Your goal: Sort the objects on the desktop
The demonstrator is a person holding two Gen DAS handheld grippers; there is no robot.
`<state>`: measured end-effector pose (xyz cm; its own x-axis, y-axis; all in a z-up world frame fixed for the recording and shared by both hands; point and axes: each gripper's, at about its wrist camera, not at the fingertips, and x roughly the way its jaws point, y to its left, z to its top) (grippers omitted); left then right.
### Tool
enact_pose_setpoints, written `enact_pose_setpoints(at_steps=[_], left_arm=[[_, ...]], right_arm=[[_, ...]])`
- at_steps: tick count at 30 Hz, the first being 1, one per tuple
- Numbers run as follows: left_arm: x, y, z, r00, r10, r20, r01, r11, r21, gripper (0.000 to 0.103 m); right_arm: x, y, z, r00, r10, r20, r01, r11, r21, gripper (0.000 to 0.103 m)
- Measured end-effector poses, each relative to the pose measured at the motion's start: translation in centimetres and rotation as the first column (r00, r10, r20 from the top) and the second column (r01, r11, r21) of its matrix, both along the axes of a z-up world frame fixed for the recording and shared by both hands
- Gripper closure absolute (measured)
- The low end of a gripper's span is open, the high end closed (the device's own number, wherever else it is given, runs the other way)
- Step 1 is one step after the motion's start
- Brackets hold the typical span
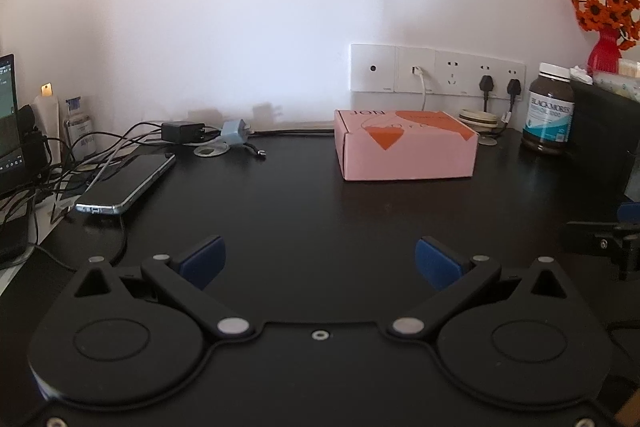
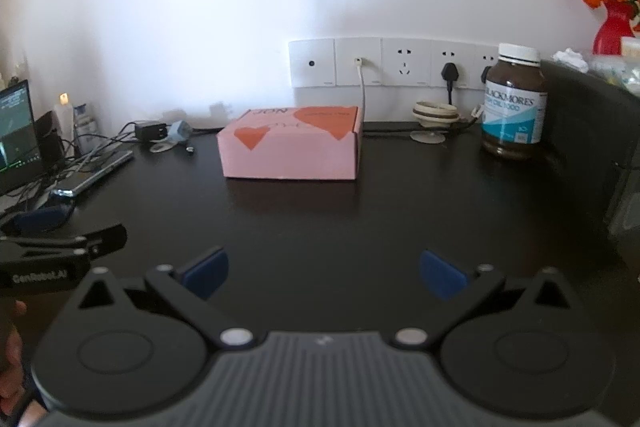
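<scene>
step: approach, nothing grasped | left hand-held gripper (image 1: 320,261) spread, right hand-held gripper (image 2: 324,273) spread | next: likely reach pink box (image 2: 290,145) on table (image 2: 360,219)

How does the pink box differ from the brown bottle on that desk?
The box is pink card with orange shapes, low, flat-sided and shut. The bottle is dark brown, round and upright, with a white cap and a blue-and-white label. The box sits mid-desk in open space; the bottle stands further right, near a black object. Both rest on the black desk near the wall, untouched by either gripper.
</scene>
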<state>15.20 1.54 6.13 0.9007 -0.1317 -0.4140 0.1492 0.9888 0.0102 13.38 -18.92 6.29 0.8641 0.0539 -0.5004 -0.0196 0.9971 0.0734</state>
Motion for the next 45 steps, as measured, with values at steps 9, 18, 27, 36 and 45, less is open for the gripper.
enact_pose_setpoints(at_steps=[9,18,27,36,45], left_arm=[[-3.2,0.1,-0.1,0.999,-0.036,-0.009,0.036,0.999,0.017,0.0],[-7.6,0.5,-0.5,0.999,-0.054,-0.011,0.053,0.998,-0.038,0.0],[-11.3,1.3,-0.9,0.999,0.012,-0.039,-0.015,0.998,-0.065,0.0],[-11.5,0.9,-1.5,0.999,-0.005,-0.036,0.004,0.999,-0.031,0.0],[-10.4,0.8,-2.5,0.995,0.016,-0.094,-0.02,0.999,-0.043,0.0]], right_arm=[[-4.0,0.2,-0.5,0.999,-0.039,-0.001,0.039,0.999,-0.019,0.001],[-7.8,0.3,-1.8,0.997,-0.067,-0.032,0.067,0.998,-0.006,0.001],[-11.3,0.7,-1.6,0.999,-0.046,-0.018,0.045,0.999,-0.022,0.001],[-11.5,0.7,-1.5,0.998,-0.06,-0.014,0.06,0.998,-0.036,0.001],[-10.3,0.2,-2.9,0.997,-0.065,-0.052,0.063,0.997,-0.038,0.001]])
